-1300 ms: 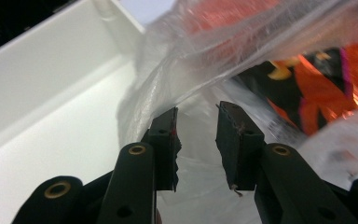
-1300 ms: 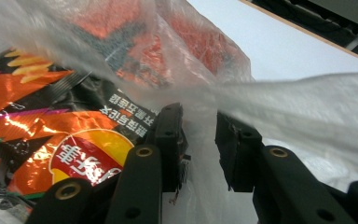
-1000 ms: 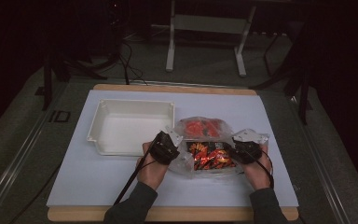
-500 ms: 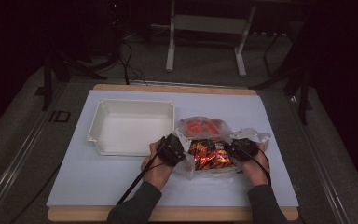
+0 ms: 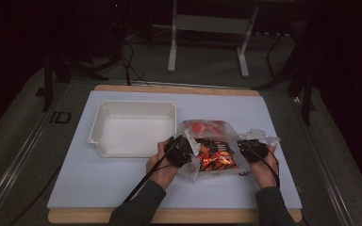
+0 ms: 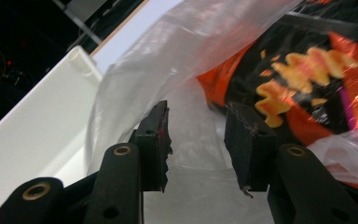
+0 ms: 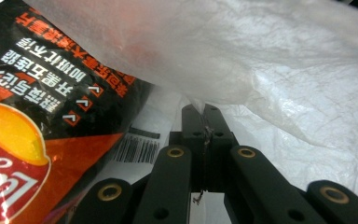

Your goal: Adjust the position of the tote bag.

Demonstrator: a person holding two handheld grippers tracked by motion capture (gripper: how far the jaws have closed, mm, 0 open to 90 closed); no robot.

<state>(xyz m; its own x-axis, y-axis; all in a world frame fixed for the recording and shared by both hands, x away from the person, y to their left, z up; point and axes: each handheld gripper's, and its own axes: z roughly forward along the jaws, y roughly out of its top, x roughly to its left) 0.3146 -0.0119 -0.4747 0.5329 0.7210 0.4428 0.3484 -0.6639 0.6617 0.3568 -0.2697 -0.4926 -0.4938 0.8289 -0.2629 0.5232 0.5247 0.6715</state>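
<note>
Bag held at both ends to get at the snacks

My right claw [image 7: 204, 112] was clenched on the plastic bag [image 7: 270, 60], anchoring it, having just closed; my left claw [image 6: 196, 135], jaws parted and just narrowing, straddled loose film beside the chip packet [image 6: 303, 79].

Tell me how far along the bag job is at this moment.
Done: the right gripper has just closed on the clear plastic bag. In hand: the left gripper stands open at the bag's other side, film between its pads, not pinched. Left: the snack packets are inside the bag; the white tray holds nothing.

dark sleeves, black brass-riveted grippers [image 6: 198, 154]
</note>
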